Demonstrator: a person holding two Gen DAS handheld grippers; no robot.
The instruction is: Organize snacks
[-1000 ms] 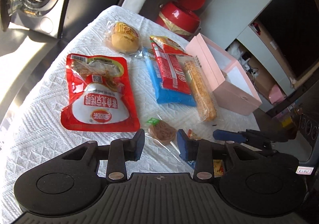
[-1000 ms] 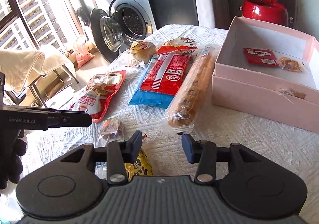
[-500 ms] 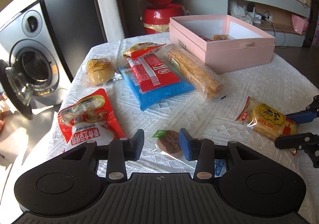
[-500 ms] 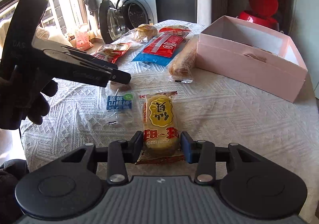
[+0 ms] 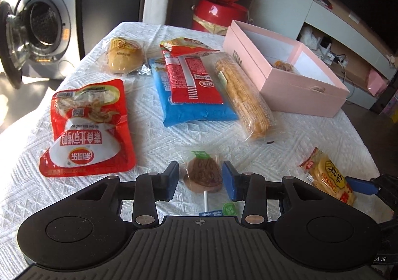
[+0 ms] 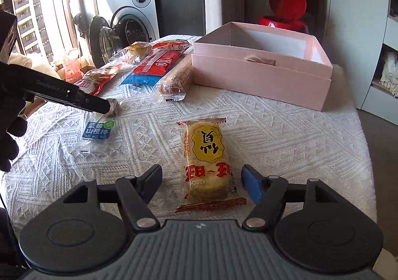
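Left gripper (image 5: 200, 179) spread around lollipop (image 5: 204, 175) on tablecloth (image 5: 174, 138), pads clear of wrapper. Right gripper (image 6: 202, 181) just widened, jaws standing apart either side of rice cracker (image 6: 206, 163), not touching it. Cracker flat on cloth, near front edge. Pink box (image 6: 261, 78) open at far right corner, well apart. Remaining snacks in a row left of box.

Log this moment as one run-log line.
left gripper: open around lollipop | right gripper: just opened, straddling rice cracker pack | pink box: open
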